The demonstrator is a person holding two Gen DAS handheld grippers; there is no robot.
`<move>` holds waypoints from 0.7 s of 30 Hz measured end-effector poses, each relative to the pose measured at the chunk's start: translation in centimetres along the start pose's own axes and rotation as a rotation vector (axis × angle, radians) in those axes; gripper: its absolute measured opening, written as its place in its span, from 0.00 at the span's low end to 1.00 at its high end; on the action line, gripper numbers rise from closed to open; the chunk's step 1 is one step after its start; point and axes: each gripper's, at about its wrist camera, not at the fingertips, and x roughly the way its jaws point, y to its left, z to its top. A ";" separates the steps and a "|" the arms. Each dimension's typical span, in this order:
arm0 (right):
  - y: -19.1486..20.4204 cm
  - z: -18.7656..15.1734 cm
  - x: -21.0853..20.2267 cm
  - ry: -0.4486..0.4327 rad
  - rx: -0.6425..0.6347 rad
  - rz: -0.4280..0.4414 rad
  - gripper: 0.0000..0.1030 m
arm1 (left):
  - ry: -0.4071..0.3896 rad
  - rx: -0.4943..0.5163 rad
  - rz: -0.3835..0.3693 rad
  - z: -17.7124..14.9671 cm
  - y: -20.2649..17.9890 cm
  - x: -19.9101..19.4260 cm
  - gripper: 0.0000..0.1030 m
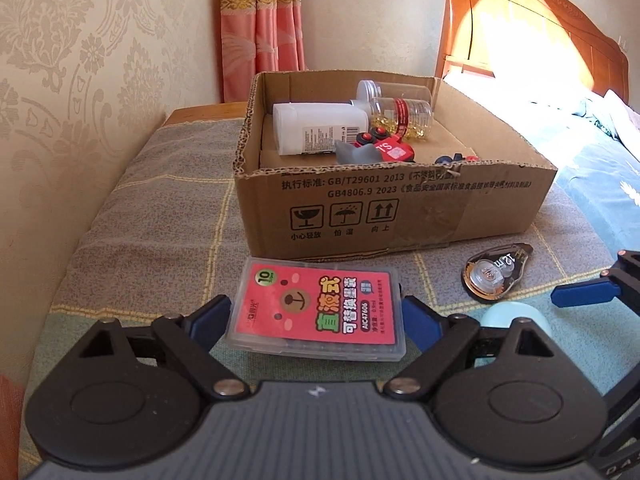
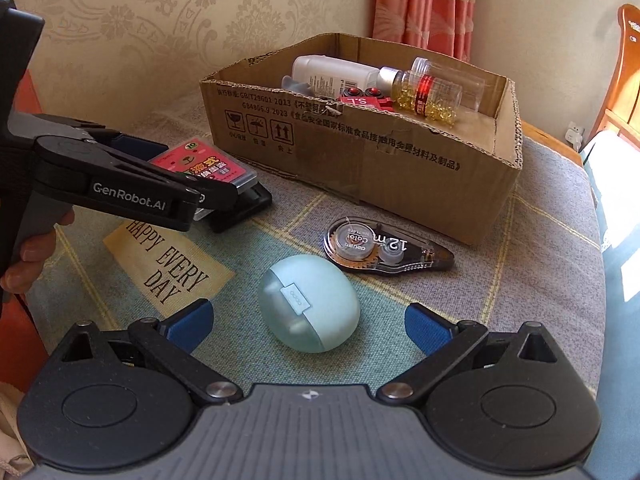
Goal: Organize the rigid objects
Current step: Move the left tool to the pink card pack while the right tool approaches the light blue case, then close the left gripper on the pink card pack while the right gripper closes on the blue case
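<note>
A clear plastic case with a pink label [image 1: 318, 308] lies on the checked cloth between the blue pads of my left gripper [image 1: 316, 320], which is open around it. It also shows in the right wrist view [image 2: 204, 168]. My right gripper [image 2: 308, 320] is open, its pads on either side of a pale green earbud case [image 2: 308, 306]. A correction tape dispenser [image 2: 384, 250] lies just beyond it. An open cardboard box [image 1: 400, 204] stands behind, holding a white bottle [image 1: 316, 128], a capsule bottle [image 1: 404, 116] and a red toy [image 1: 390, 150].
The cloth [image 2: 168, 264] reads "HAPPY EVERY DAY". A wallpapered wall [image 1: 80, 80] runs along the left, a pink curtain [image 1: 260, 28] hangs behind, and a wooden bed headboard [image 1: 540, 28] stands to the right. A hand [image 2: 28, 264] holds the left gripper's handle.
</note>
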 end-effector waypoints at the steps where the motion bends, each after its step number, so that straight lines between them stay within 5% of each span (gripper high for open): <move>1: 0.1 0.1 0.5 0.005 -0.005 0.007 1.00 | 0.000 0.010 0.002 -0.2 0.1 -0.4 0.88; 11: 0.9 -0.2 1.2 0.008 -0.041 0.073 1.00 | 0.115 0.020 -0.017 -3.7 1.1 -1.1 0.88; 17: 2.2 -1.0 0.2 0.033 -0.060 0.125 1.00 | 0.104 0.021 -0.024 -4.3 1.2 -1.3 0.92; 21: 2.4 -1.2 0.3 0.016 -0.046 0.072 0.99 | 0.092 0.017 -0.015 -4.5 1.3 -1.2 0.97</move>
